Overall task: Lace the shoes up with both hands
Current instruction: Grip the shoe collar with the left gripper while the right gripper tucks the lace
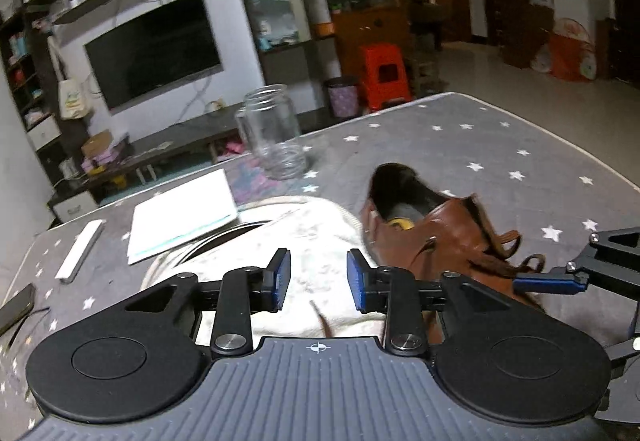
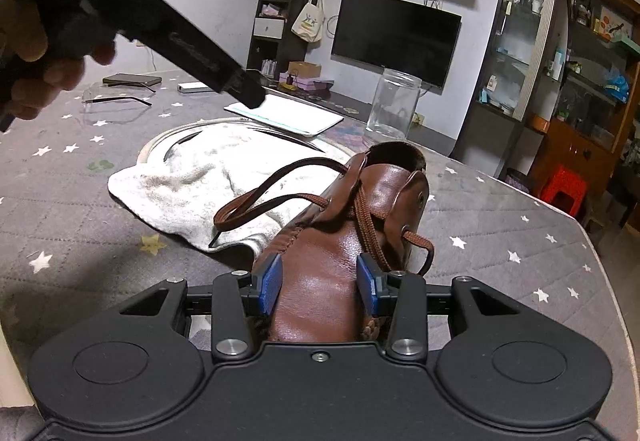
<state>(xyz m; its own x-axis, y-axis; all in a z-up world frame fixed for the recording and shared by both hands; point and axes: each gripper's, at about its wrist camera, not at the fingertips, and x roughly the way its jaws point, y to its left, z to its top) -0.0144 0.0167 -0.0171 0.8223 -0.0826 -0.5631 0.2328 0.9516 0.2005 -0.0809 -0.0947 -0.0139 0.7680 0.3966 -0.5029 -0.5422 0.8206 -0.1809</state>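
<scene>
The tabletop (image 2: 500, 209) wears a grey quilted cover with white stars; its far edge runs close behind the jar (image 2: 394, 105) and its rounded right corner falls away to open floor. The right half of the cover is bare, giving free room beside the shoe. The left half is crowded: a white towel (image 2: 192, 177) over a round rim, a white pad (image 2: 288, 117), glasses (image 2: 116, 99), a phone (image 2: 132, 80).

The shoe (image 2: 332, 265) is brown glossy leather, sitting near the middle of the tabletop just right of the towel, its toe toward the right wrist camera and its opening toward the jar. The lace (image 2: 272, 185) is brown and flat; one end loops out loosely to the left and rests on the towel, while another strand crosses the tongue and curls off the right side.

The right tongs (image 2: 320, 281) are clamped across the shoe's toe, both blue pads pressed against the leather. The left tongs (image 1: 318, 277) hang released above the towel, pads apart with nothing pinched; a lace tip lies on the cloth below them. In the right view a hand (image 2: 28, 41) carries the left tool high at the left.
</scene>
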